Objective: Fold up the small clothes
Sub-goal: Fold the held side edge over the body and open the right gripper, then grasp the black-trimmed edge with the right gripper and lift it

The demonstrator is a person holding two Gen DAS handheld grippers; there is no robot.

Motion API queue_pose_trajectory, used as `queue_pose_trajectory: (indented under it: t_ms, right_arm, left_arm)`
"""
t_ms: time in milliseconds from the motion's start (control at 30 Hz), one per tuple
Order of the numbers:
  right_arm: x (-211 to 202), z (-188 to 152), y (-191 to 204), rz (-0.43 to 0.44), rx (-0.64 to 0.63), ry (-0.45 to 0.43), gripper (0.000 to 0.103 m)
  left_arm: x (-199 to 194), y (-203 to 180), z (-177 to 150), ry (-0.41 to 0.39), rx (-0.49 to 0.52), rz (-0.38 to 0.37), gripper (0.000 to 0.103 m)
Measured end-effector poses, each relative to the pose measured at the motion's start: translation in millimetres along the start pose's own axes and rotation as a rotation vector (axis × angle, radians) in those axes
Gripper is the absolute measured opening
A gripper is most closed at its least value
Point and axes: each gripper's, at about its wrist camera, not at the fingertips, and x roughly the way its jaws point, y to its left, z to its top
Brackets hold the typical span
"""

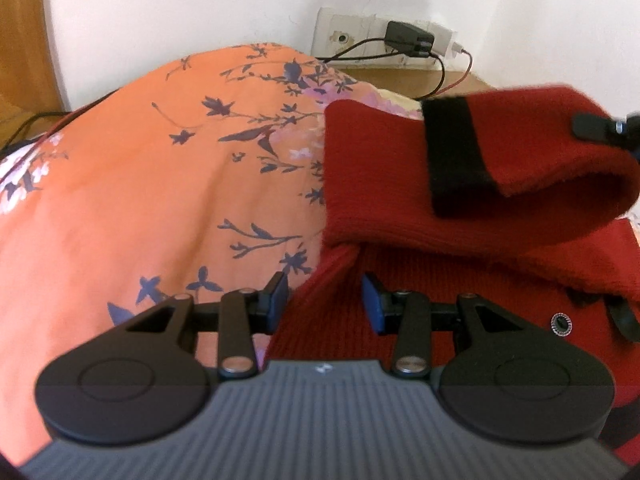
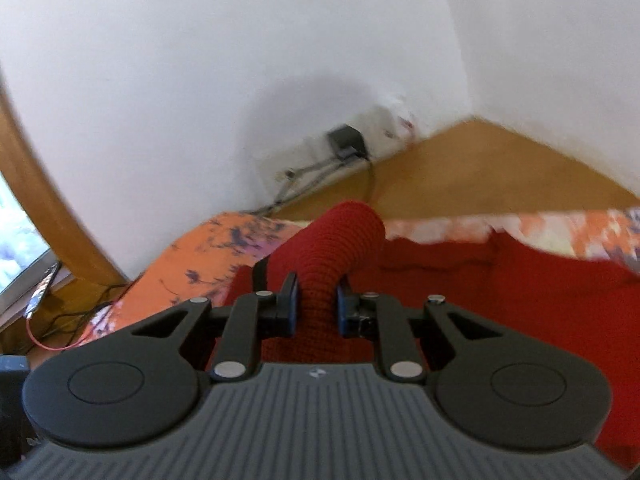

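Note:
A small red knitted garment [image 1: 460, 280] with black trim lies on an orange floral bedspread [image 1: 160, 168]. Its sleeve [image 1: 520, 152], with a black band near the cuff, is lifted and folded over the body. My left gripper [image 1: 324, 300] is open, low over the garment's left edge, its blue pads on either side of a fabric ridge without pinching it. In the right wrist view my right gripper [image 2: 318, 308] is shut on the red sleeve [image 2: 344, 236], which arches up ahead of the fingers. Its fingertip [image 1: 592, 128] shows at the cuff in the left wrist view.
A white wall with a socket plate and a black charger [image 1: 408, 38] with cables stands behind the bed. A wooden surface [image 2: 500, 172] runs along the wall. A screen [image 2: 20, 240] and cables lie at the left. A button [image 1: 560, 324] shows on the garment.

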Motion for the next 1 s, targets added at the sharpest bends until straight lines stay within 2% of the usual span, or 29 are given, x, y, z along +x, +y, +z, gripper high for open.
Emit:
queue_pose_trajectory:
  t_ms: [300, 400, 467, 533, 600, 800, 1000]
  right_arm:
    - [29.5, -41.0, -48.3, -0.076, 0.124, 0.094, 0.022]
    - [44.4, -49.3, -51.3, -0.091, 0.115, 0.126, 0.034]
    - [44.9, -54.1, -52.3, -0.092, 0.1, 0.117, 0.044]
    - [42.2, -55.0, -50.0, -0.107, 0.094, 0.111, 0.054]
    - [37.8, -53.0, -45.6, -0.133, 0.078, 0.1, 0.058]
    - [10.7, -37.3, -20.0, -0.144, 0.016, 0.069, 0.059]
    - [6.0, -36.2, 19.3, -0.065, -0.054, 0.098, 0.06]
  left_arm:
    - [1.4, -0.9, -0.2, 0.004, 0.005, 0.009, 0.042]
    - [1.9, -1.4, -1.3, 0.001, 0.015, 0.013, 0.042]
    - [2.8, -2.7, -1.6, -0.001, 0.018, 0.016, 0.042]
    - [2.6, -3.4, -2.2, -0.002, 0.019, 0.018, 0.042]
    - [2.4, -3.3, -1.9, 0.0, 0.019, 0.019, 0.042]
    - [-4.4, -3.9, -0.3, -0.005, 0.031, 0.001, 0.043]
    - [-13.4, -2.8, 2.5, -0.017, 0.028, -0.02, 0.043]
